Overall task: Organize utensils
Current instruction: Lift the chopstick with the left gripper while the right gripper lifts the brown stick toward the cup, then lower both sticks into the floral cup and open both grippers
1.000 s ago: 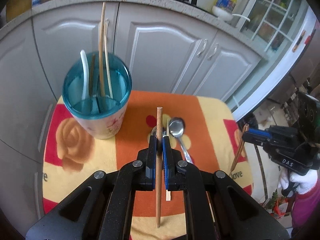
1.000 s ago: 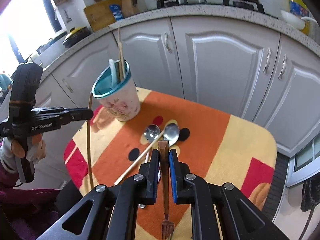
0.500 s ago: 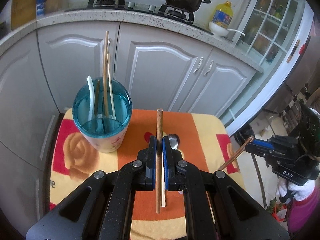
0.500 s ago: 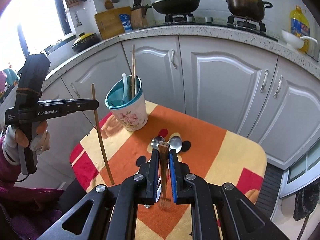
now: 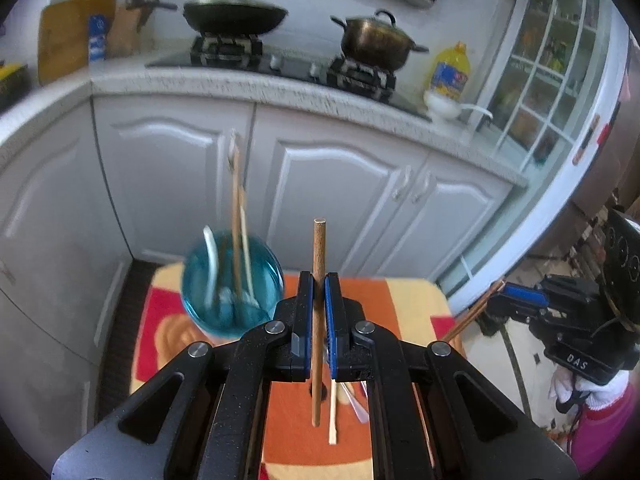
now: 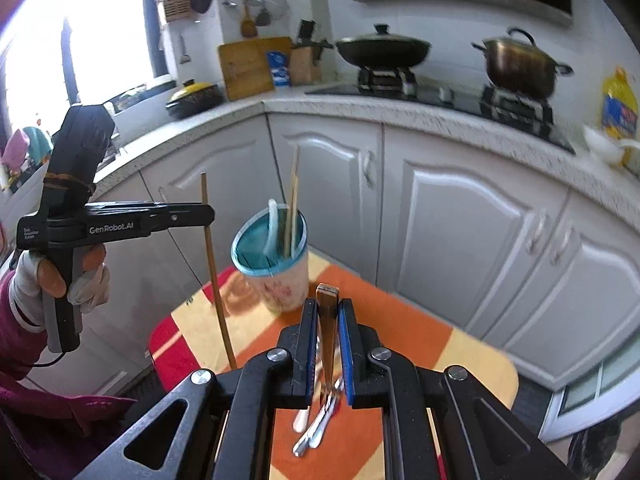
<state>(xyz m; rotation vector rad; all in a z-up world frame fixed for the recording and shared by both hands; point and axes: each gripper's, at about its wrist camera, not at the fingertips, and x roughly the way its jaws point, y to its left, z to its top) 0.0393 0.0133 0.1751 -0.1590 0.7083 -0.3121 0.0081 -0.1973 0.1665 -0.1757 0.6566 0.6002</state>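
My left gripper (image 5: 319, 280) is shut on a brown wooden chopstick (image 5: 318, 240), held upright well above the table. My right gripper (image 6: 328, 306) is shut on the wooden handle of a fork (image 6: 327, 320), tines hanging down. A teal-rimmed flowered cup (image 6: 276, 276) stands at the table's far left with chopsticks and a white spoon in it. In the left wrist view the cup (image 5: 232, 296) lies just left of my fingers. Metal spoons (image 6: 316, 432) and a pale chopstick (image 5: 332, 416) lie on the orange cloth (image 6: 420, 340). The right wrist view shows the left gripper (image 6: 208, 214) at the left.
White cabinet doors (image 6: 460, 220) curve behind the small table. The speckled counter (image 5: 280, 88) above carries a wok, a pot and a yellow oil bottle (image 5: 452, 68). A gloved hand (image 6: 84, 280) holds the left gripper. The floor drops away at the table's right.
Both grippers have risen with the chopstick and the fork still clamped. The table and cup now sit lower and smaller in both views, and more of the counter shows.
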